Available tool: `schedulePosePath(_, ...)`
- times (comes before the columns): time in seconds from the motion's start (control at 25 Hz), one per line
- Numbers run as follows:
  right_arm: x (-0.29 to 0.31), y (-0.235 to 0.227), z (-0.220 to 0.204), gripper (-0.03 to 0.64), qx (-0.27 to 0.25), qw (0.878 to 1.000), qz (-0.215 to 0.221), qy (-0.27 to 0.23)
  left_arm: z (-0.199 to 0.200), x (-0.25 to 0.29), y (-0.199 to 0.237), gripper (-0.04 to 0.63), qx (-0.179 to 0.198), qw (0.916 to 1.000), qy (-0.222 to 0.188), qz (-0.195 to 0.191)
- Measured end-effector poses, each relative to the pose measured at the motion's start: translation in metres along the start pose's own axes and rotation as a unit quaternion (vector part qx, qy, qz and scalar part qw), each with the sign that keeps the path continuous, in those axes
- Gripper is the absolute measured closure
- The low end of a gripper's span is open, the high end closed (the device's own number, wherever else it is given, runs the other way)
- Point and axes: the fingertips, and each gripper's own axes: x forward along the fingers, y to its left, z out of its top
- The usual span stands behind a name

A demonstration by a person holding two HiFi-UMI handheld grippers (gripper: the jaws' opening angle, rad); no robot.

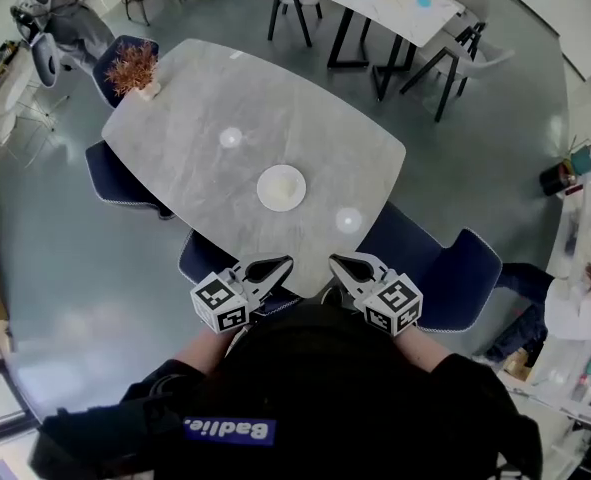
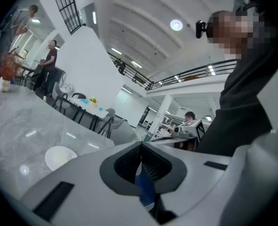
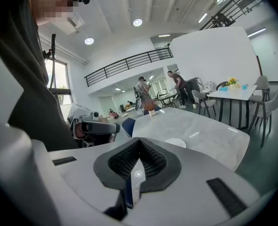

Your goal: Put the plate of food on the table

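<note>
Currently, item one: the plate [image 1: 281,187], round and white, is sitting flat on the grey marbled table [image 1: 195,138], toward the near half of the top and well apart from both grippers. It is carrying a small pale yellowish portion of food at its middle; what kind of food is too small to tell. The same plate is showing in the left gripper view [image 2: 59,157] and in the right gripper view [image 3: 175,142], resting on the tabletop beyond the jaws.

Item two: a small light pot [image 1: 147,90] is standing at the table's far left corner, holding a reddish-brown dried plant [image 1: 132,66].

Item three, writing: a blue patch [image 1: 230,429] on the person's dark garment is bearing white letters, lying upside down to the head view and not surely readable.

Item four: the left gripper [image 1: 265,268] is hovering at the table's near edge, its jaws pressing together tip to tip with nothing gripped, as its own view [image 2: 141,145] is showing.

Item five: the right gripper [image 1: 353,266] is hovering just beside it, jaws likewise meeting on themselves [image 3: 139,141].

Item six: dark blue chairs [image 1: 455,268] are standing around the table.
</note>
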Motion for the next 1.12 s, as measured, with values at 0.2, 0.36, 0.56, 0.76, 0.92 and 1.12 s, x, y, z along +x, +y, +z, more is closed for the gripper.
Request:
schedulePosePath(0.2, 0.003, 0.010, 0.006, 0.607, -0.016, 1.000, 0.017, -0.009, 0.019, -0.001, -0.023, 0.586, 0.048, 0.9985, -0.016, -0.021)
schedulePosePath(0.36, 0.004, 0.015, 0.009, 0.607, -0.025, 0.999, 0.028, -0.008, 0.022, -0.002, -0.026, 0.586, 0.049, 0.9985, -0.020, -0.016)
schedulePosePath(0.56, 0.005, 0.017, 0.005, 0.607, -0.026, 0.999, 0.032, 0.000, 0.023, -0.004, -0.026, 0.586, 0.055, 0.9982, -0.019, -0.016)
schedulePosePath(0.76, 0.004, 0.016, 0.008, 0.607, -0.027, 0.999, 0.031, 0.000, 0.023, -0.001, -0.027, 0.586, 0.060, 0.9980, -0.015, -0.016)
schedulePosePath(0.92, 0.003, 0.014, 0.007, 0.607, -0.028, 0.999, 0.029, -0.003, 0.022, 0.000, -0.026, 0.586, 0.058, 0.9981, -0.013, -0.016)
schedulePosePath(1.12, 0.004, 0.016, 0.008, 0.607, -0.025, 0.999, 0.029, -0.002, 0.020, 0.000, -0.025, 0.586, 0.058, 0.9982, -0.011, -0.016)
